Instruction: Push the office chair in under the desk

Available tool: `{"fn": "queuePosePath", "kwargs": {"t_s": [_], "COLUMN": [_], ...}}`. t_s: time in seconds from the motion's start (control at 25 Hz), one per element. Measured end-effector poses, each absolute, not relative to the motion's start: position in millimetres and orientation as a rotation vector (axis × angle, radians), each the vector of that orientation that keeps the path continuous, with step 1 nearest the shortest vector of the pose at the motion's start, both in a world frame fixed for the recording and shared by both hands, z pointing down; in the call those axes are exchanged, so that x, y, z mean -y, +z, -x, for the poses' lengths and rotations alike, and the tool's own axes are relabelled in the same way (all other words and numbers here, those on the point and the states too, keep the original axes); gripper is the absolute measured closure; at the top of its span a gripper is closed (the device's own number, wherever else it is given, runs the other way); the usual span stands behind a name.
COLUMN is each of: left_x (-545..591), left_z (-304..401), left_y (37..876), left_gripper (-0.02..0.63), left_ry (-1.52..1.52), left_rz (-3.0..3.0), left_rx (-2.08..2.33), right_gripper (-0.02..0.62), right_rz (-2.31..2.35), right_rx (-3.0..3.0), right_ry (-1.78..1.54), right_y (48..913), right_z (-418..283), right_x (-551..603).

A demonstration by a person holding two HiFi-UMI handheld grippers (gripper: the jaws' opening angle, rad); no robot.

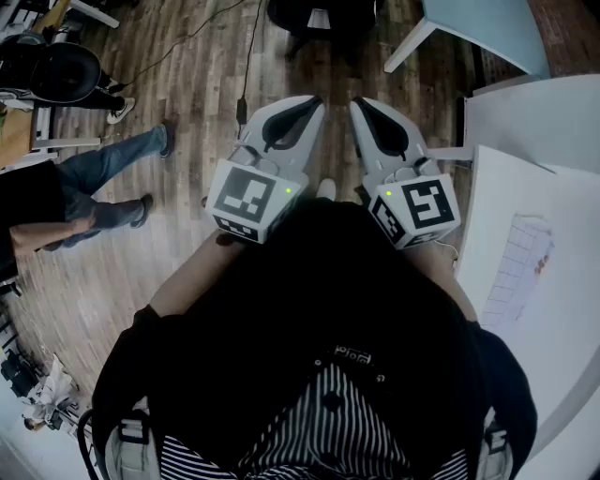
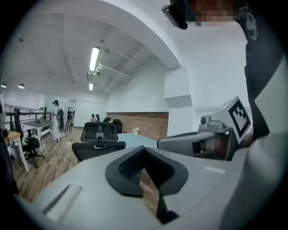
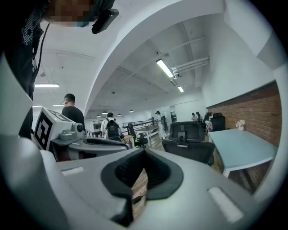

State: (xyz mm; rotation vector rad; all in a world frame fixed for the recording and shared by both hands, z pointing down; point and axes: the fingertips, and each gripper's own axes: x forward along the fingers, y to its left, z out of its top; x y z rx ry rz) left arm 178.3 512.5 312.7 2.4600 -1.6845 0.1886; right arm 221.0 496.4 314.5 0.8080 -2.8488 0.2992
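Observation:
A black office chair (image 1: 323,23) stands on the wood floor ahead of me, left of a light blue desk (image 1: 487,28) and apart from it. In the left gripper view the chair (image 2: 99,141) shows its back and headrest, with the desk (image 2: 135,140) to its right. The right gripper view has the same chair (image 3: 188,143) beside the desk (image 3: 240,150). My left gripper (image 1: 314,101) and right gripper (image 1: 359,103) are held side by side at chest height, well short of the chair. Both are shut with nothing between the jaws.
A white table (image 1: 553,122) with a large drawing sheet (image 1: 525,262) runs along my right. A person in jeans (image 1: 103,169) stands at the left, near another black chair (image 1: 56,70). A cable (image 1: 246,56) lies on the floor. More people and desks (image 3: 148,130) are far back.

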Motion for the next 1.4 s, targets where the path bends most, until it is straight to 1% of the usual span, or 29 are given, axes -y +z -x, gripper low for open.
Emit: {"fn": "queuePosePath", "kwargs": {"t_s": [0.12,0.4,0.68,0.88,1.4], "left_x": [-523.7,-529.9,-525.3,-519.3,-519.8], "left_z": [-180.1,-171.0,-185.4,-210.2,-263.6], "left_y": [306.4,310.1,315.0,312.2,341.1], "left_gripper": [0.604,0.604,0.604,0.604,0.603], "left_ry": [0.275,0.099,0.035,-0.015,0.038], "left_rz": [-2.531,-2.429,-2.416,-2.455,-2.415], "left_rx": [1.749,1.689,1.602,1.552,1.588], "right_gripper": [0.595,0.595,0.594,0.594,0.594], "right_rz": [-0.749,-0.785,-0.81,-0.813,-0.762], "right_rx": [2.866,2.844,2.836,2.846,2.855], "right_ry": [0.272,0.311,0.288,0.252,0.381], "right_y": [309.2,314.7,315.5,311.4,344.4], "right_z": [-207.8,-213.2,-219.4,-238.4,-290.5], "right_x": [-515.8,-517.1,-516.4,-513.6,-508.7]}}
